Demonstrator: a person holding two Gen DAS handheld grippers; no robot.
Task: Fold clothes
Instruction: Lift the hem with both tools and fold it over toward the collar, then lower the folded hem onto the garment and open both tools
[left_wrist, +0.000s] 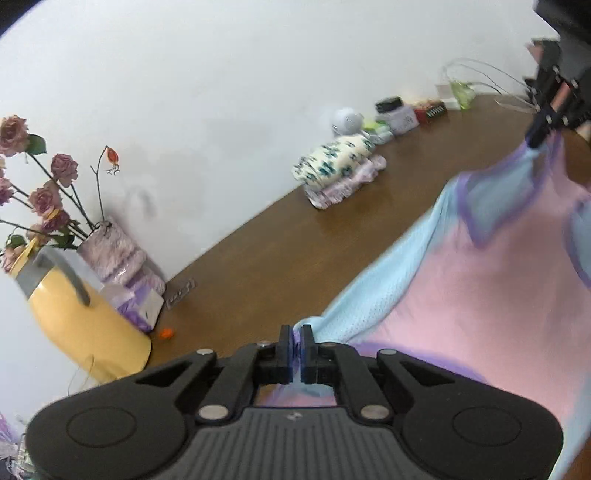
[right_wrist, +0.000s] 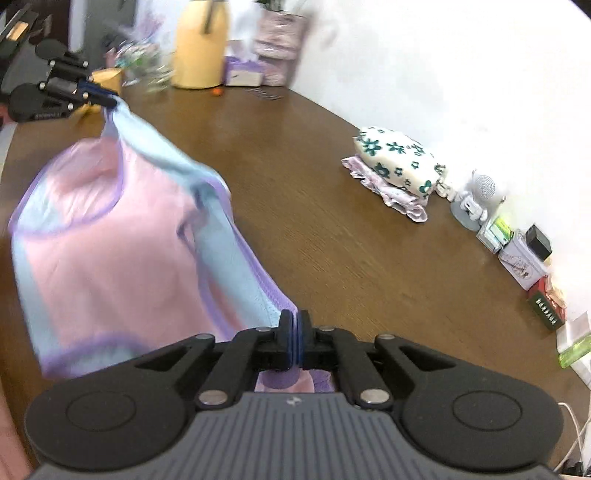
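You have the pink and blue top hanging between your two claws, lifted above the wooden table. Your right gripper is clenched on one purple-trimmed corner, nearest in its own view, and your left gripper is clenched on another corner. In the right view the left one shows far off to the left, pinching the blue strap.

Expect the top to be light, thin and limp: it sags and swings between the grips, and the mesh-like blue part will likely slide on itself. The trimmed edges and corners look like the firmest places to hold.

Counting outward: one garment in hand and two grippers. Farther across the table, by the wall, there is one small stack of two folded pieces, a flowered one on a lilac one. At the far left stands one yellow jug, with one vase of roses.
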